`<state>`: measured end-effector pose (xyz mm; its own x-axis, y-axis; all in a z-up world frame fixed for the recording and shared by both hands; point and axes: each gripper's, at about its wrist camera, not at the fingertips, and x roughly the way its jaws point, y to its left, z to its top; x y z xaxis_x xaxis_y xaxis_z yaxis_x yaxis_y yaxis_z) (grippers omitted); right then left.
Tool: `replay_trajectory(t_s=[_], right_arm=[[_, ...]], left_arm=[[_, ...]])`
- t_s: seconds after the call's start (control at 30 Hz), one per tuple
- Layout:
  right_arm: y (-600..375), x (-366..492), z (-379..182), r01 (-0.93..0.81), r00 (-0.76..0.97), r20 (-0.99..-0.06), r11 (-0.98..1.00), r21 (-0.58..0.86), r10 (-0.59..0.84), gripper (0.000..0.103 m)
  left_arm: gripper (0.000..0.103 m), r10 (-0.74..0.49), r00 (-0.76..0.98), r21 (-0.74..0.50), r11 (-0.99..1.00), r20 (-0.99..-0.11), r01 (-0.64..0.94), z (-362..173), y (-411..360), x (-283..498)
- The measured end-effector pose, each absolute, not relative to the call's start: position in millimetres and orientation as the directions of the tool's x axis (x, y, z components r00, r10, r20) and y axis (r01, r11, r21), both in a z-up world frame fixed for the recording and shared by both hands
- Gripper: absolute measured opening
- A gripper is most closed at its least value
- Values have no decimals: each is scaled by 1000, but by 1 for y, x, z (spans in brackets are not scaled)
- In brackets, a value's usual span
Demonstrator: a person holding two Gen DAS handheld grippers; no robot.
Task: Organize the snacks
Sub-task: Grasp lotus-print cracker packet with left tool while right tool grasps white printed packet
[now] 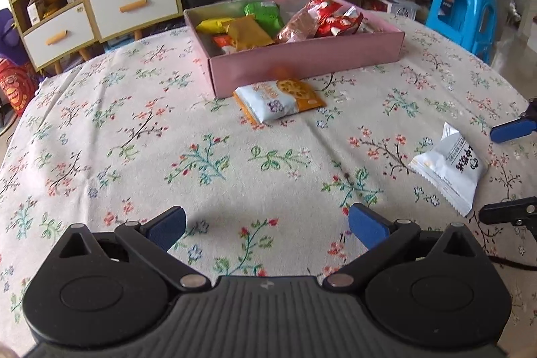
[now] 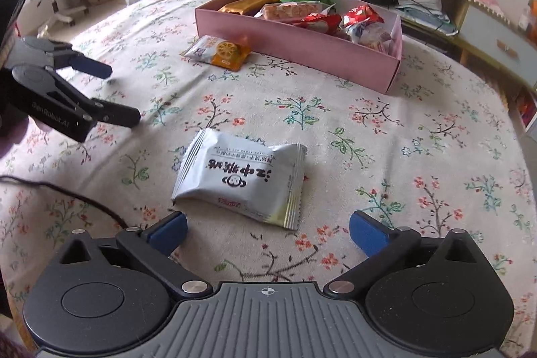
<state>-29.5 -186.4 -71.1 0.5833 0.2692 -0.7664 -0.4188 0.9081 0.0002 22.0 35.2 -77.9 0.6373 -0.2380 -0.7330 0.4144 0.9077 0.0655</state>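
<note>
A pink box of snacks sits upper centre on the flowered tablecloth, an orange-and-white packet just beside its near wall. The right gripper spreads its jaws wide, empty, just short of the white packet at mid-frame. The left gripper likewise gapes over bare cloth, holding nothing.

Left wrist view: low over floral tablecloth, angled down, facing pink box at 12 o'clock. Right wrist view: equally low, tilted down, white packet close ahead, box at 1 o'clock. Shared: box, packet, cloth.
</note>
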Motion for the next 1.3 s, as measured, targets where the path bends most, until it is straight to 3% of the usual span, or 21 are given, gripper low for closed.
replay_trajectory(t_s=[0.17,0.6,1.3], right_arm=[[-189,-21,-75,-432,597,-740,901,29,310,103],[-181,10,-76,-498,587,-724,867,29,362,103],[-171,30,-75,-468,603,-721,884,25,340,103]], left_arm=[[103,-290,636,26,898,-715,439,-82,37,32],[103,-385,618,59,816,-686,575,-85,24,67],[103,-205,669,44,941,-714,335,-80,-16,98]])
